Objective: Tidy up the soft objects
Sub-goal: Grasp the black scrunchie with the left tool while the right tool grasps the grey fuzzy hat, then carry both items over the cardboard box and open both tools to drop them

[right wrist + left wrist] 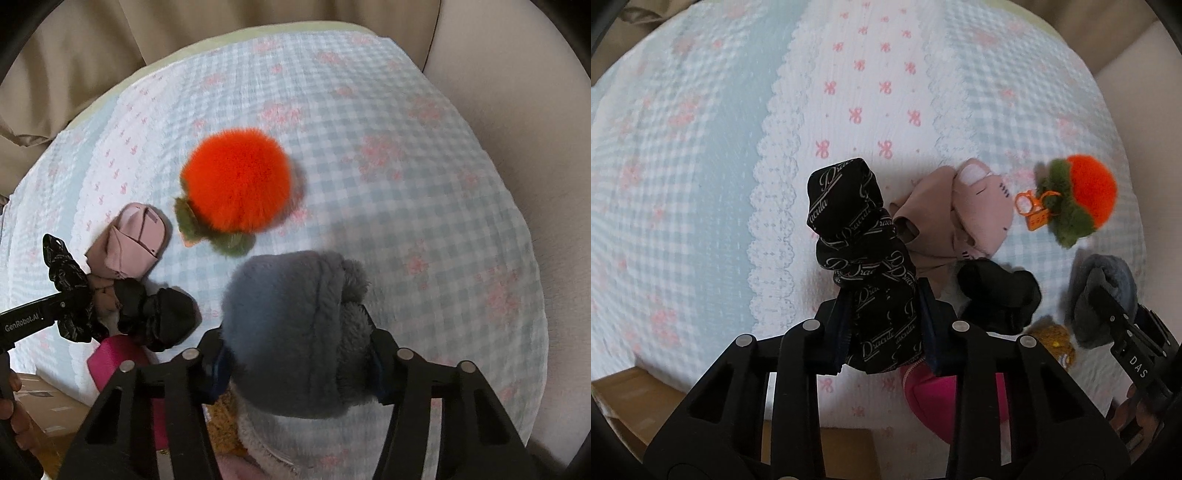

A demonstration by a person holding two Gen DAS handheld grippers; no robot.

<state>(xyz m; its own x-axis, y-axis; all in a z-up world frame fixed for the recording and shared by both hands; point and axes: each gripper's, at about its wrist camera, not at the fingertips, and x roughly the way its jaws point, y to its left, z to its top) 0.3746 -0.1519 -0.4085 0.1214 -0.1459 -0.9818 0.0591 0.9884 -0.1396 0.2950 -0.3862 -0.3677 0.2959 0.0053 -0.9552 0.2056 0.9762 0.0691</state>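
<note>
My left gripper (884,325) is shut on a black printed scrunchie (864,243), held above the bed; it also shows at the left of the right wrist view (68,280). My right gripper (299,365) is shut on a fluffy grey-blue plush piece (295,332), seen at the right edge of the left wrist view (1102,295). An orange pompom with green leaves (236,184) lies just beyond it on the checked quilt (406,147). A folded pink cloth item (971,214) and a plain black scrunchie (997,295) lie between the grippers.
A magenta pouch (938,398) and a mustard knitted item (1056,339) lie near the bed's front edge. A cardboard box (624,398) sits below the edge at left. Beige curtain (92,55) and upholstery (517,110) border the far side.
</note>
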